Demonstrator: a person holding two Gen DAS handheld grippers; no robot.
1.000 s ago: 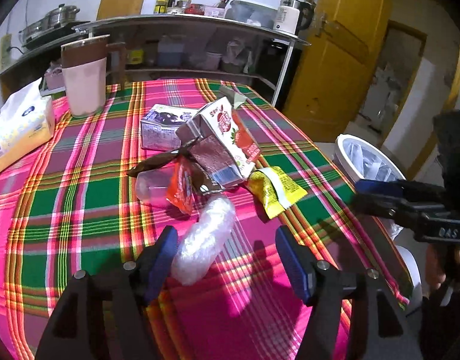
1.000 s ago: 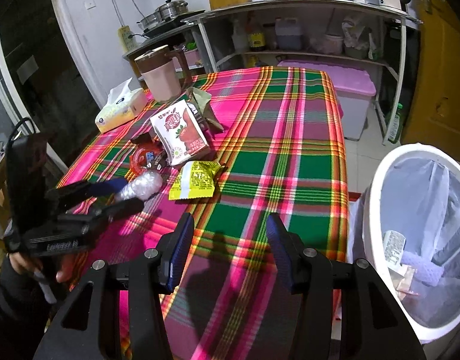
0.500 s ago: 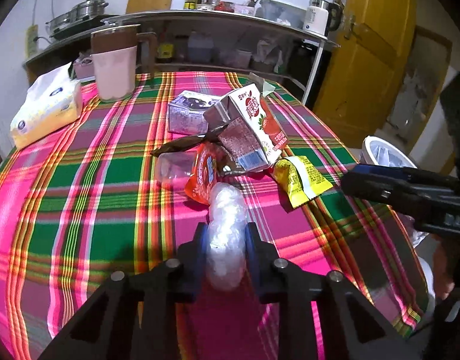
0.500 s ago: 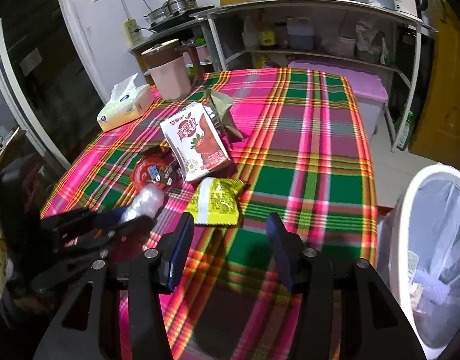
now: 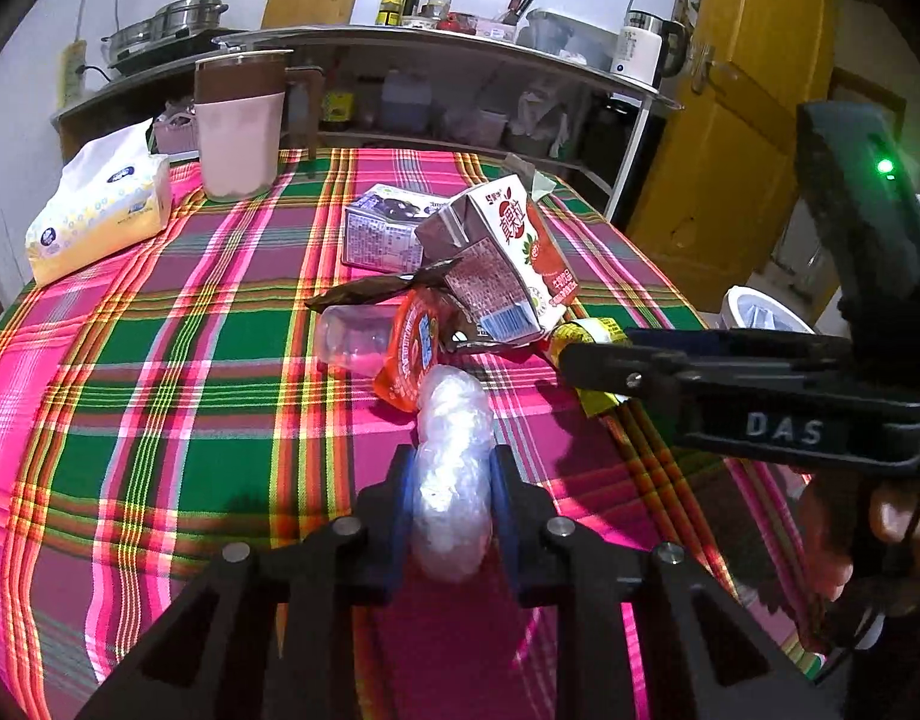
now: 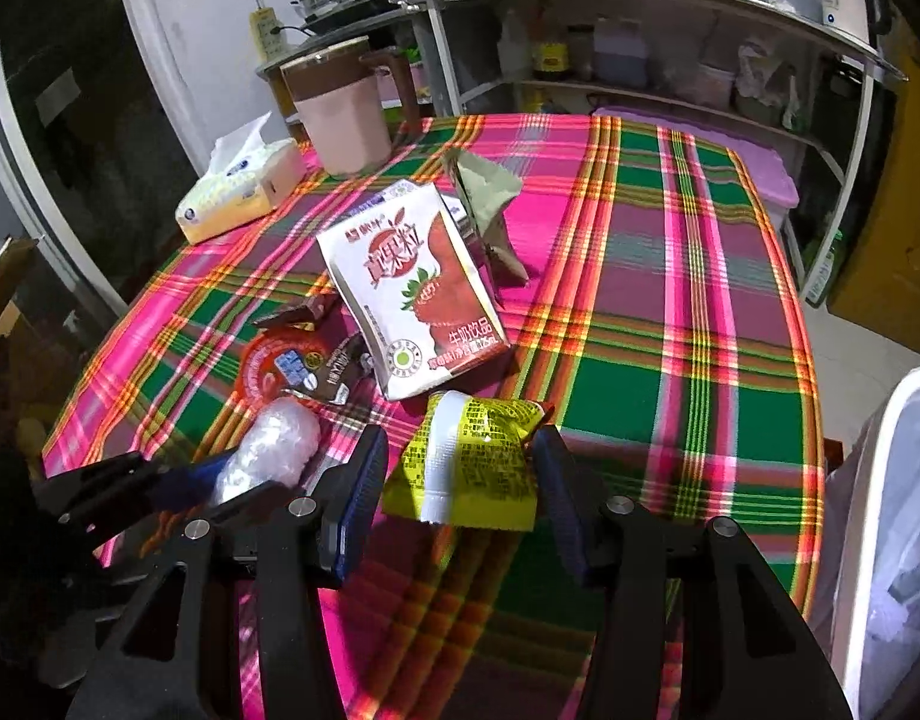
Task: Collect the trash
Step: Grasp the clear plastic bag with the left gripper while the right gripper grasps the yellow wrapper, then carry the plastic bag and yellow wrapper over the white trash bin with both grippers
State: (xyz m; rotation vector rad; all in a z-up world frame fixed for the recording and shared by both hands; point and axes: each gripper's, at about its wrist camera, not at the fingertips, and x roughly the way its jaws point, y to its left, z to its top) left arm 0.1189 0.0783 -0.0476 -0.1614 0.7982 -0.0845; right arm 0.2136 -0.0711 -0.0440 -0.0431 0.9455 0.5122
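Crumpled plastic wrap (image 5: 451,468) sits clamped in your left gripper (image 5: 449,483), while the yellow sachet (image 6: 469,465) lies between your right gripper's (image 6: 460,504) spread, untouching jaws.

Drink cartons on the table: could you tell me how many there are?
2: the strawberry carton leaning on the trash pile, and the purple carton lying just behind it. Others may be hidden.

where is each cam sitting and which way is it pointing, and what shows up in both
Left wrist: on the left gripper, looking down along its fingers across the plaid table; jaws shut on a crumpled clear plastic wad; a hand holds the right gripper.
Right wrist: on the right gripper, facing the table; open jaws flank a yellow packet; white bin at right.
Shared: strawberry milk carton, pink jug, tissue pack.
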